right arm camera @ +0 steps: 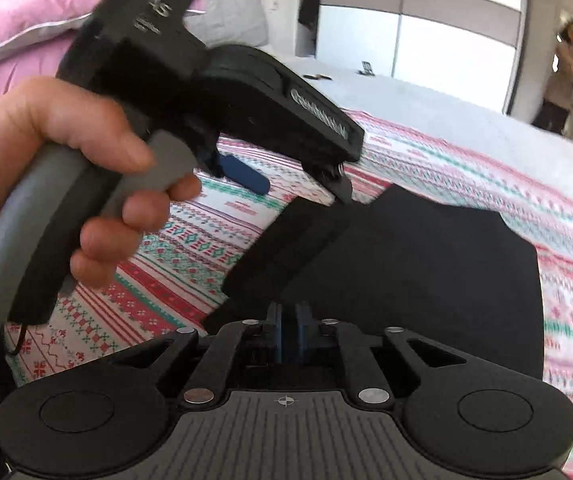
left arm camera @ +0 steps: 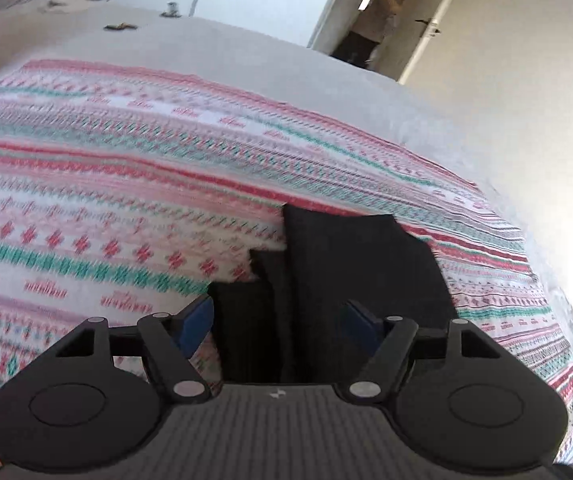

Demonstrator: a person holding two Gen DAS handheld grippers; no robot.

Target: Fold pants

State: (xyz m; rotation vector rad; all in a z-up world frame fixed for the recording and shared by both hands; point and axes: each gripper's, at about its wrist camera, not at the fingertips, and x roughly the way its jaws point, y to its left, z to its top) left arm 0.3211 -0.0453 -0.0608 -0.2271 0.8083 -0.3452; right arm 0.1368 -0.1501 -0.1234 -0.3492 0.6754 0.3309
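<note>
Plenty is hard to read here: both views are smeared with motion blur, and the near end of the black pants (left arm camera: 358, 280) drops out of sight behind the left gripper's (left arm camera: 278, 320) body, so how far the fabric runs toward the camera cannot be told. From the right wrist view, the pants (right arm camera: 426, 280) are likewise cut off below by the right gripper (right arm camera: 289, 332), and their left corner sits under the nose of the other tool. Their dark cloth swallows nearly all detail; folds and seams barely show, only stepped layers of edges at the left side, stacked like a folded bundle with a broad flat panel on the right. The pants lie on a patterned bedspread (left arm camera: 126, 184) of pink, red and teal bands, spread over a pale bed (left arm camera: 246, 40). The left gripper's blue pads stand spread wide, hanging over the pants' stepped edge with nothing pinched. The right gripper's blue pads sit almost together with a narrow slit between them, just above the fabric's near edge; whether any cloth is caught there cannot be told. A hand (right arm camera: 66, 184) wraps the grey handle of the left tool. A person (left arm camera: 378, 20) stands blurred in the far doorway.
</note>
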